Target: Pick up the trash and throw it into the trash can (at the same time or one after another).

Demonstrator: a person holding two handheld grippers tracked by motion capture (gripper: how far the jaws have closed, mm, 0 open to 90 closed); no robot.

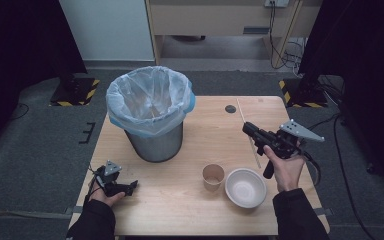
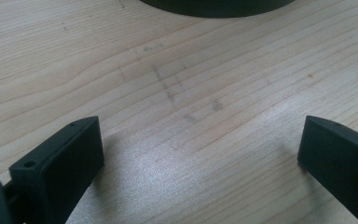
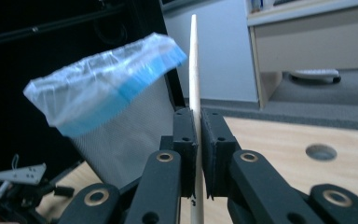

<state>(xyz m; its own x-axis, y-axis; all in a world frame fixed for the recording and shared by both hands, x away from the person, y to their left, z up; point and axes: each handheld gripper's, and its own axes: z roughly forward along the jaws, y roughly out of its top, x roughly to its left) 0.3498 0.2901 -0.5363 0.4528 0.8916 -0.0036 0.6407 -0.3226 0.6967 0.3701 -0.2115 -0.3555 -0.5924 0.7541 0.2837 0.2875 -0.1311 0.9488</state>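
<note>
wooden table (image 1: 190,210): pale, grained top, round hole near the far edge, right of centre.

metal waste bin (image 1: 152,137): upright on the far left part of the table, lined with a clear bag (image 1: 147,100) over a blue one, both folded over the rim; seen again in the right gripper view as bin and liner left of the closed jaws.

paper bowl (image 1: 245,187): white, empty, upright near the front edge, right of centre.

paper cup (image 1: 213,176): brown, upright, just beside the bowl on its left.

right gripper (image 1: 247,127): raised above the right side of the table in the person's right hand, pointing towards the bin; jaws pressed together on a thin wooden stick (image 3: 194,60), nearly no gap between the pads in the right gripper view.

left gripper (image 1: 130,186): low at the front left of the table, resting in the left hand; jaws spread wide in the left gripper view, bare tabletop between them, nothing held.

wooden stick: slender, pale, clamped near its middle, standing well past the fingertips in the right gripper view; in the high view a thin line slanting above the table's right side, from near the hole down past the bowl.
</note>
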